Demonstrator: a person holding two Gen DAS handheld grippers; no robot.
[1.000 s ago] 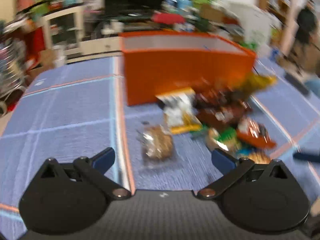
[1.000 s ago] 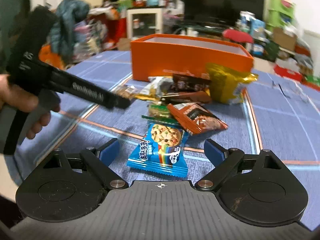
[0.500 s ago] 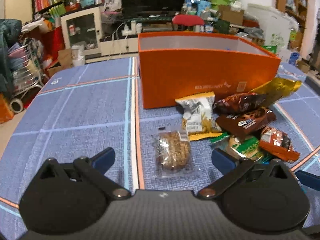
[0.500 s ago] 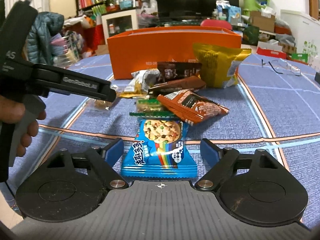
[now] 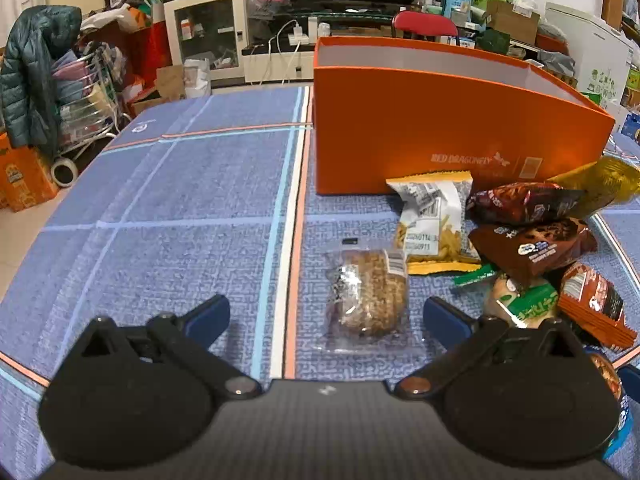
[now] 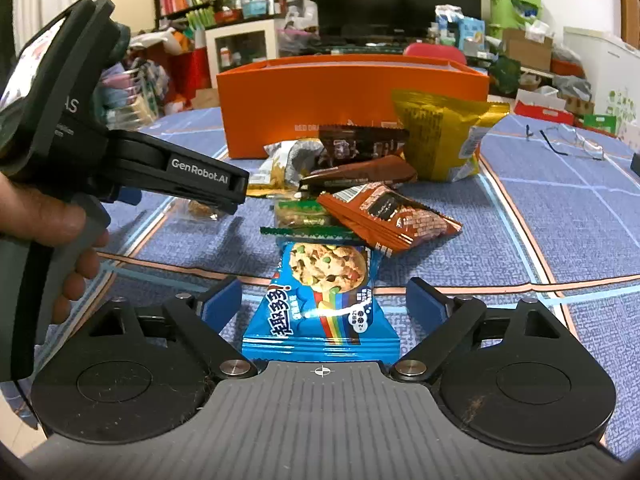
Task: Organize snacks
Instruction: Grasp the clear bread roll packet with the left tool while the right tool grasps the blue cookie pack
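Front of orange box: snack pile: loose packets sit bunched against the orange box (image 5: pixel 440 128)'s near wall on the blue worktop (image 5: pixel 180 208), none visibly inside it yet; box interior mostly hidden from both views.
Orange box: open top, long side facing the pile, so I judge it the drop target.
Left tongs (image 5: pixel 326 316): spread wide, nothing pinched; clear-wrapped cookie (image 5: pixel 368 292) lies flat between the tips, pads not touching it.
Why that packet: it sits alone on the near-left fringe of the pile from the box, so a clean pick without disturbing the others.
Right tongs (image 6: pixel 324 300): jaws opening, blue cookie packet (image 6: pixel 324 300) between them, pads clear of it on both sides.
Why that packet: nearest single item, farthest out from the box, only its far end tucked under the green wrapper (image 6: pixel 308 232).
Stacked items: orange-brown packet (image 6: pixel 392 216) and yellow bag (image 6: pixel 444 136) overlap closer to the box; best left for later.
Edges: worktop drops off well left of the box; glasses (image 6: pixel 568 140) lie off to the box's right.
Open room: bare cloth left of the box, free lane over the pile to its rim.
Risk: the two tongs sit close; left tool body crosses the right view just left of the pile.
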